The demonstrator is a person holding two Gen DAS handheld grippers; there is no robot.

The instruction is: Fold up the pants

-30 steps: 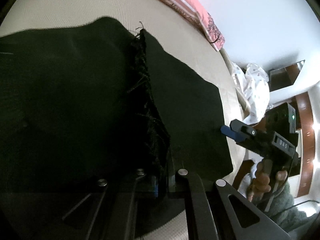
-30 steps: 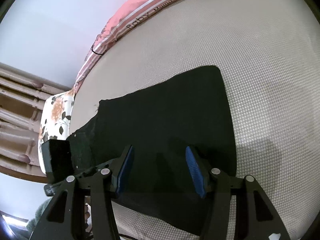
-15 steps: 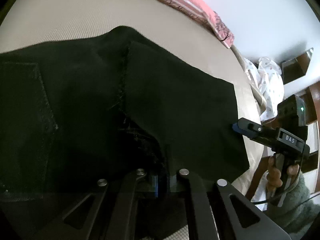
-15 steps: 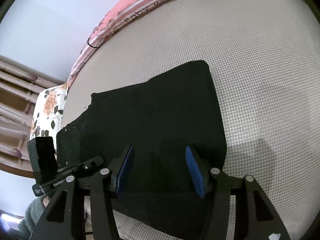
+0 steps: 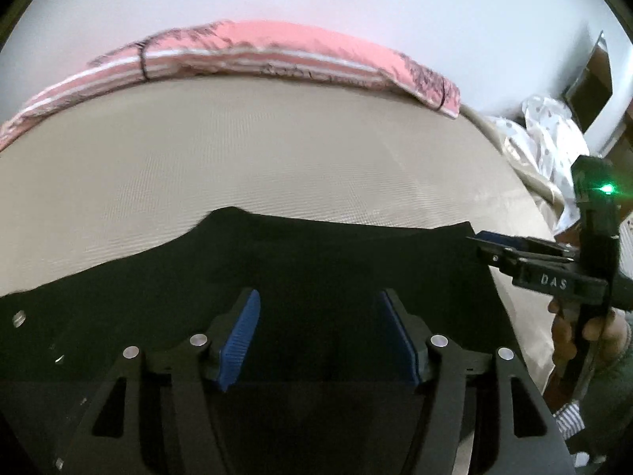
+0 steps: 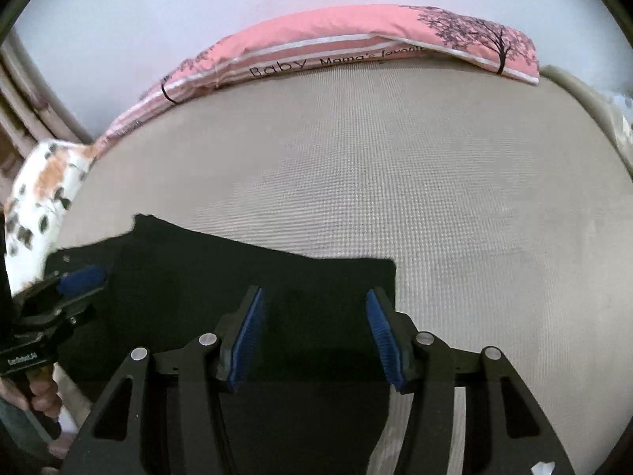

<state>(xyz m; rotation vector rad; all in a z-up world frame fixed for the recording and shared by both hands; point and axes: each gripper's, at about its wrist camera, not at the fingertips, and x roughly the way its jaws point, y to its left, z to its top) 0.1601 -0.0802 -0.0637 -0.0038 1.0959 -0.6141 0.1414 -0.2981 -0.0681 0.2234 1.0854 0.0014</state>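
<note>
Black pants (image 5: 316,253) lie folded flat on the beige mattress (image 5: 257,150), a dark slab along the near side. My left gripper (image 5: 318,316) hovers over them with its jaws opening, blue pads apart and nothing between them. The right gripper (image 5: 488,237) shows at the right of that view, at the pants' right corner, a hand (image 5: 569,332) on its handle. In the right wrist view the pants (image 6: 245,269) fill the lower left. My right gripper (image 6: 314,316) is open above their right edge, nothing held. The left gripper (image 6: 81,279) appears at the far left.
A pink pillow (image 6: 356,47) printed with trees and lettering runs along the mattress's far edge against a pale wall. A floral cushion (image 6: 35,194) sits at the left corner. White spotted cloth (image 5: 550,134) is heaped past the right edge. Bare mattress (image 6: 455,198) stretches beyond the pants.
My left gripper was shut on the frayed pants edge; it has let go, opened and lifted, tilting up toward the pillow. The right gripper also swung up and stayed open.
</note>
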